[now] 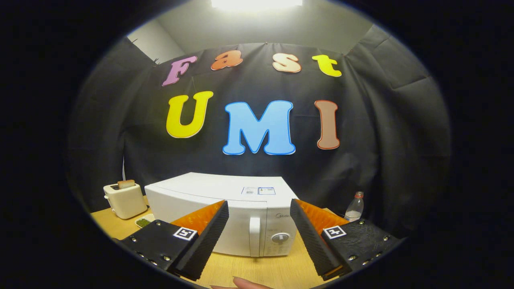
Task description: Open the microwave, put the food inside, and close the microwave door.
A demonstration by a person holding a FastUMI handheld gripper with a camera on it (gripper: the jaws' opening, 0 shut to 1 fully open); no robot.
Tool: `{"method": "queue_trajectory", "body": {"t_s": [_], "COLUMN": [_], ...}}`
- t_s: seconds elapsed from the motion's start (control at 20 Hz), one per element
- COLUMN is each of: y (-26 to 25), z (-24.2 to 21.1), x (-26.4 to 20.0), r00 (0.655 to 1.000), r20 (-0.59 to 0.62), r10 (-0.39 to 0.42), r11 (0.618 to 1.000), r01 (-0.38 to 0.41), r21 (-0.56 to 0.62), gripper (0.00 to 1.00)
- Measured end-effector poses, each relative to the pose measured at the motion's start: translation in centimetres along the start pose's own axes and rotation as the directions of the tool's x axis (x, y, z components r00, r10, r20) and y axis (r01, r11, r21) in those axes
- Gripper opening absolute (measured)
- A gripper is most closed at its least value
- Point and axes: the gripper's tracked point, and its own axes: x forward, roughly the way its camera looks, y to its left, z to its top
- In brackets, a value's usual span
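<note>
a white microwave (225,208) sat on a light wooden table (261,271), its door closed, with a vertical white handle (254,237) near the door's right edge and a round dial (280,238) on the control panel beside it. the gripper (259,208) was held in the air in front of the microwave, its two fingers spread wide and holding nothing; the handle and dial showed in the gap between them, beyond the fingertips and apart from them. to the left of the microwave stood a cream toaster (125,200) with a slice of bread (126,184) sticking up out of its slot. just in front of the toaster, near the microwave's left corner, lay a small pale dish (143,220) with something green on it, which may have been the food. a clear plastic bottle (354,208) with a red cap stood to the right of the microwave. a fingertip (245,283) showed low down between the gripper's fingers.
</note>
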Motion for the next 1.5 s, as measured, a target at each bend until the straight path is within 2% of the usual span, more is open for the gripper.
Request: {"method": "queue_trajectory", "body": {"t_s": [0.6, 0.65, 0.7, 0.75, 0.85, 0.95, 1.1, 1.25, 1.3, 1.35, 1.4, 1.5], "y": [1.7, 2.0, 1.9, 1.7, 2.0, 1.2, 1.1, 1.0, 1.1, 1.2, 1.1, 1.3], "z": [-9.7, -10.3, -10.9, -11.3, -12.3, -12.3, -12.2, -12.4, -12.3, -12.2, -12.4, -12.5], "x": [6.3, 6.7, 7.3, 7.9, 8.4, 8.5, 8.7, 8.5, 8.4, 8.3, 8.7, 8.5], "r00": [0.995, 0.995, 0.995, 0.994, 0.994, 0.997, 0.997, 0.996, 0.996, 0.996, 0.995, 0.994], "r20": [-0.086, -0.086, -0.092, -0.098, -0.108, -0.079, -0.068, -0.074, -0.08, -0.086, -0.093, -0.113], "r10": [0.049, 0.059, 0.05, 0.037, 0.035, -0.013, -0.027, -0.043, -0.041, -0.036, -0.022, 0.007], "r11": [0.996, 0.996, 0.996, 0.997, 0.997, 0.995, 0.994, 0.997, 0.997, 0.997, 0.999, 1.0], "r01": [-0.055, -0.065, -0.056, -0.044, -0.042, 0.004, 0.02, 0.038, 0.036, 0.031, 0.018, -0.006], "r21": [-0.067, -0.067, -0.069, -0.07, -0.066, -0.103, -0.109, -0.074, -0.071, -0.065, -0.048, 0.013], "gripper": [0.99, 0.91, 0.89, 0.8, 0.68, 0.67, 0.35, 0.28, 0.2, 0.2, 0.15, 0.14]}}
